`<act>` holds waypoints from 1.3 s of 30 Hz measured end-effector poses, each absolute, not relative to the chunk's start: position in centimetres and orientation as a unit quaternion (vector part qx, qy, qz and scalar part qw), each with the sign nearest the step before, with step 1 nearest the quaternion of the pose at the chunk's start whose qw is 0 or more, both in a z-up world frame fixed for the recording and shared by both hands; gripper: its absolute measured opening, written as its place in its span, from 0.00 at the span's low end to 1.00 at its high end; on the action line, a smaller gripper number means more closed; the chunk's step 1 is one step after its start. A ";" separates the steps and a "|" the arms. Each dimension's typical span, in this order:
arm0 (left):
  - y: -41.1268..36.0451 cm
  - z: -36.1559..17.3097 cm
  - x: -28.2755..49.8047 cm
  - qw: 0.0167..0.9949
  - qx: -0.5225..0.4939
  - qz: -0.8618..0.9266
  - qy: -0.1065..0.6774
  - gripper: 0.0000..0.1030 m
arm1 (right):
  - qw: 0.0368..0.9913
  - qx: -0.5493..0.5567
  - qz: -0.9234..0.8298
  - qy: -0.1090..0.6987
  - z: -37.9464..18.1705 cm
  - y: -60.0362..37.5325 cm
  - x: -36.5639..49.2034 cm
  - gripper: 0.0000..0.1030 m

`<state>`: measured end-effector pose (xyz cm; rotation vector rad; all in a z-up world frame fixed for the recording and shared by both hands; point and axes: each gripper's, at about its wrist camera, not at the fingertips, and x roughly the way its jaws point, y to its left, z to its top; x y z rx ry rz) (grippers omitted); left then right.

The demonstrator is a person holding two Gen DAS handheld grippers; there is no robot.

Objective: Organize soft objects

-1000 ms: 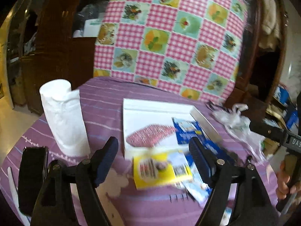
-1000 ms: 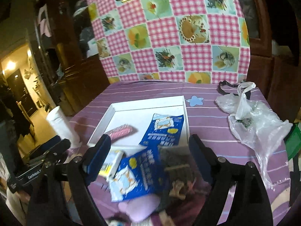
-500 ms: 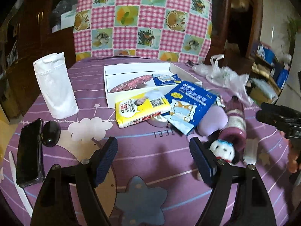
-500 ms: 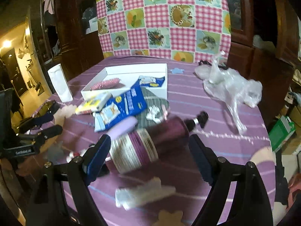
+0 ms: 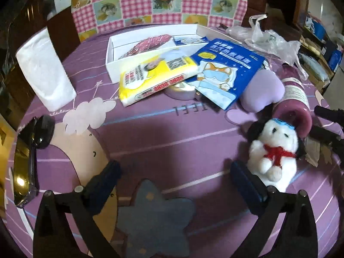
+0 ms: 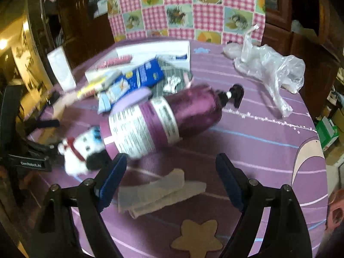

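Note:
A white plush dog (image 5: 273, 150) with a red scarf lies on the purple cloth, just beyond my left gripper's right finger; it also shows in the right wrist view (image 6: 81, 150). A lilac soft pad (image 5: 261, 92), a yellow tissue pack (image 5: 157, 75) and a blue pouch (image 5: 225, 71) lie in a pile before a white tray (image 5: 111, 64). A folded pale cloth (image 6: 161, 193) lies between my right gripper's fingers. My left gripper (image 5: 174, 174) and right gripper (image 6: 169, 167) are both open and empty.
A purple pump bottle (image 6: 163, 118) lies on its side ahead of the right gripper. A white upright packet (image 5: 45, 73), a phone (image 5: 23, 163) and a dark mouse (image 5: 44, 131) sit left. A crumpled plastic bag (image 6: 268, 64) lies far right.
Both grippers have pulled back toward the near table edge, so the pile looks farther off. The plush dog, the bottle and the folded cloth have come into view.

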<state>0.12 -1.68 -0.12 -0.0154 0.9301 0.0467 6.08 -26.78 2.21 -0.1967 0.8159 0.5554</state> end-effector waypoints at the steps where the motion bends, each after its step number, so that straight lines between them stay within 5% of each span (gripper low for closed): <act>1: -1.4 -0.2 0.0 0.893 -0.017 0.020 0.450 1.00 | 0.874 -0.109 0.261 0.394 1.8 -26.5 6.0 0.83; 4: -1.4 -0.3 -0.2 0.893 -0.017 0.021 0.450 1.00 | 0.862 -0.130 0.251 0.421 0.7 -25.7 6.6 0.87; 6: -1.5 -0.3 -0.2 0.893 -0.016 0.021 0.450 1.00 | 0.858 -0.125 0.252 0.431 0.4 -25.7 7.1 1.00; 39: -1.4 -0.2 -0.1 0.892 -0.016 0.020 0.450 1.00 | 0.857 -0.134 0.249 0.432 0.3 -25.5 7.0 1.00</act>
